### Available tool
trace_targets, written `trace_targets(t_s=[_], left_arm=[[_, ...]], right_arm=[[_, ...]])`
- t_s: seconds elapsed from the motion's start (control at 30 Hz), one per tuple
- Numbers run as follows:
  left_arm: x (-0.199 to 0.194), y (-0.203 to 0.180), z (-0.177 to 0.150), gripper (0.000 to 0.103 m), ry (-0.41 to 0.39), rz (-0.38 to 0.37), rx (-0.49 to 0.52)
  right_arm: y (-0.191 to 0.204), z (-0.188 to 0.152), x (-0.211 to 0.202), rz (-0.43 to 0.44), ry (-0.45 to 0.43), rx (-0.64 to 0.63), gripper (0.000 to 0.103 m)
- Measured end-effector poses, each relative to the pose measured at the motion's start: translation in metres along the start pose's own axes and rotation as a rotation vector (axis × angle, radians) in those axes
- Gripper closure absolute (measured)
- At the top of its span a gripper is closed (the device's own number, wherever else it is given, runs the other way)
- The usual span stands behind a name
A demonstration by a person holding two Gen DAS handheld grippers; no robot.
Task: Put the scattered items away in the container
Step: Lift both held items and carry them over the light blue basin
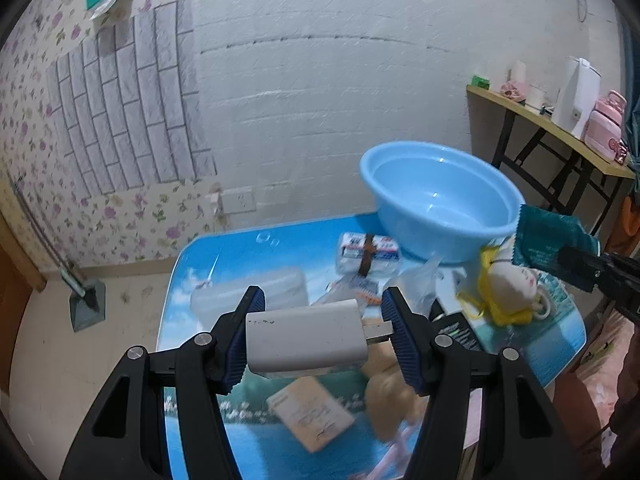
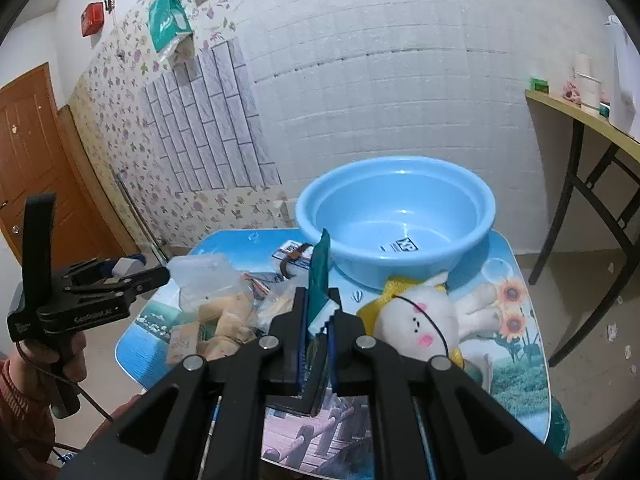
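— Well, how close is the basin to the edge?

— The light blue plastic basin [image 2: 396, 216] stands at the far end of the bench [image 2: 524, 364], near the white tiled wall; its rim just overhangs the far edge. Bare floor lies to the left of the bench, and a second table [image 2: 580, 116] stands apart on the right, with open floor between.

— Anything in the basin?

— Only a printed label on its bottom; otherwise it holds nothing.

— And the hand-held grippers?

— The left hand-held gripper [image 1: 320, 338] is clenched on a white USB charger block [image 1: 306, 338], held crosswise between the blue pads above the near half of the bench. The right hand-held gripper [image 2: 318, 344] is clamped tight on a teal foil sachet [image 2: 320, 276], which stands upright out of its jaws, in front of the basin's near rim.

— What lies scattered?

— A white plush rabbit with yellow cloth [image 2: 416, 324] lies just before the basin, on the right. A wrapped pack with a brown band [image 1: 368, 254] rests beside the basin's left side. A clear plastic box [image 2: 204, 276] sits near the left edge, with beige packets [image 2: 224, 328] and crinkled clear bags heaped next to it. In the left wrist view a tan card packet [image 1: 310, 414] lies close to the near edge.
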State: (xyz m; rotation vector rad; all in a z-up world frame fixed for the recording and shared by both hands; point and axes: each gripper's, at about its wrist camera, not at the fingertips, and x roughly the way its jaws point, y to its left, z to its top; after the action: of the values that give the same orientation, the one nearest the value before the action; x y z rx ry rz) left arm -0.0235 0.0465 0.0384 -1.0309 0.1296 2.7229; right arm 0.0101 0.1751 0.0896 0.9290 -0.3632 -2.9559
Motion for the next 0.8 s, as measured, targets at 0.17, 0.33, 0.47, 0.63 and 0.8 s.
trace_targets(t_s=[0.17, 0.33, 0.47, 0.63, 0.8], left_arm=[[0.004, -0.016, 0.017, 0.042, -0.022, -0.029, 0.015], [0.019, -0.034, 0.035, 0.043, -0.018, -0.066, 0.042], [0.036, -0.054, 0.051, 0.043, -0.019, -0.096, 0.07], [0.059, -0.075, 0.066, 0.042, -0.006, -0.126, 0.099], [0.087, -0.095, 0.076, 0.042, 0.018, -0.155, 0.126]], right_arm=[[-0.004, 0.018, -0.003, 0.005, -0.036, -0.019, 0.095], [-0.022, 0.034, -0.001, -0.004, -0.078, 0.002, 0.095], [-0.043, 0.044, 0.005, -0.008, -0.094, 0.041, 0.095], [-0.069, 0.048, 0.017, -0.021, -0.093, 0.075, 0.095], [-0.086, 0.048, 0.037, -0.023, -0.069, 0.09, 0.095]])
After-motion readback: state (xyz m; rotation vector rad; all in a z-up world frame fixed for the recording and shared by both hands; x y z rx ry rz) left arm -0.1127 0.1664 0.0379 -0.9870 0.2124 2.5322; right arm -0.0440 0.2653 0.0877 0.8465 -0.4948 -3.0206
